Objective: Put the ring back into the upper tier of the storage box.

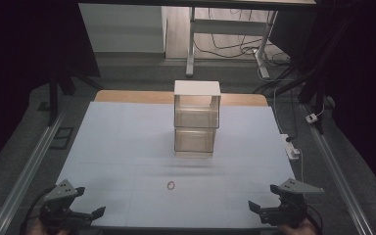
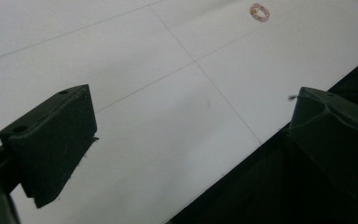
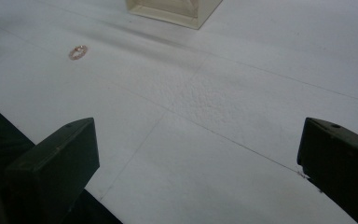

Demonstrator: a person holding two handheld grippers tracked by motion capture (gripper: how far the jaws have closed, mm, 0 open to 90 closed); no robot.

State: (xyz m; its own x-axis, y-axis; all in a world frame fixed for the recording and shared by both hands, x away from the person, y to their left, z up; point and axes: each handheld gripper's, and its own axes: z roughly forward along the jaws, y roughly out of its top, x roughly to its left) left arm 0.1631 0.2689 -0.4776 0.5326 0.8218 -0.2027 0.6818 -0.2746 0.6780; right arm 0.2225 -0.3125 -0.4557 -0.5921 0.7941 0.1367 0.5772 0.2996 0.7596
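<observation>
While both grippers, the left gripper [image 1: 85,214] and the right gripper [image 1: 263,211], wait open and empty at the near corners, the small ring [image 1: 171,185] lies flat between them, nearly midway, near the clear box [image 1: 196,122].

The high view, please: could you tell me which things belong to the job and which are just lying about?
Likely in the job:
small ring, on the white sheet
clear two-tier box
left gripper, open
right gripper, open

Just about:
desk frame
floor cables
</observation>
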